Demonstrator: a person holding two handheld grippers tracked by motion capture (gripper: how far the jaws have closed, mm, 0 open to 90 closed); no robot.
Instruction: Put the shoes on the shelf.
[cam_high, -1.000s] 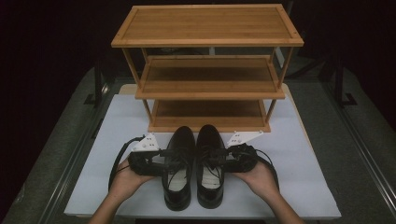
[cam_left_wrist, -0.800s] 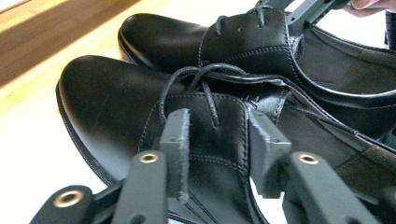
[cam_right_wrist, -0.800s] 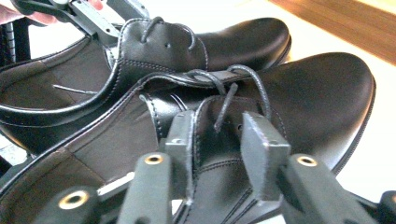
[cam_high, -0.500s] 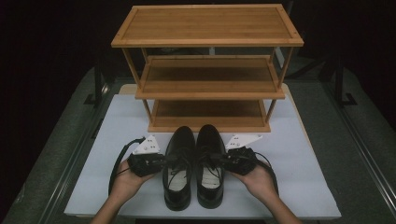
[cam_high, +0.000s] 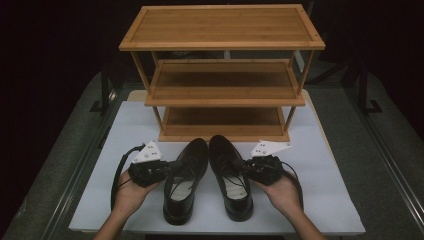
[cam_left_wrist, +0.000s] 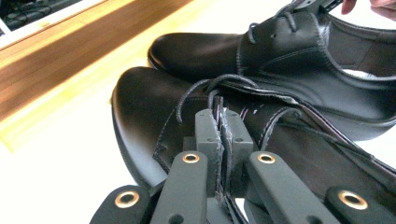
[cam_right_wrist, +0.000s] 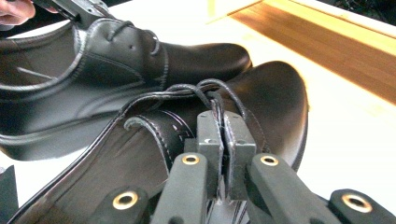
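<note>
On the white mat (cam_high: 320, 165) in front of the wooden shelf rack (cam_high: 222, 75), two black lace-up shoes stand side by side, toes toward the rack, and a gripper comes in on each from the outside. The left gripper (cam_high: 159, 170) sits right against the outer flank of the left shoe (cam_high: 185, 180); in the left gripper view its jaws are pinched together on the thin leather edge of that shoe's lacing flap (cam_left_wrist: 224, 126), with a lace looping just above the pads. Over on the other side, the right gripper (cam_high: 252, 169) is pressed to the outer flank of the right shoe (cam_high: 230, 177), and the right gripper view shows the same thing mirrored: jaws clamped tight on that shoe's flap edge (cam_right_wrist: 219, 121), the lace arched over the tips. Each gripper rests in an upturned hand, left hand (cam_high: 129, 192) and right hand (cam_high: 284, 195), with a black cable curling behind. The shoes are glossy and smooth-toed, with pale insoles showing through the openings and laces loose. Their inner sides look to be touching or nearly so.
</note>
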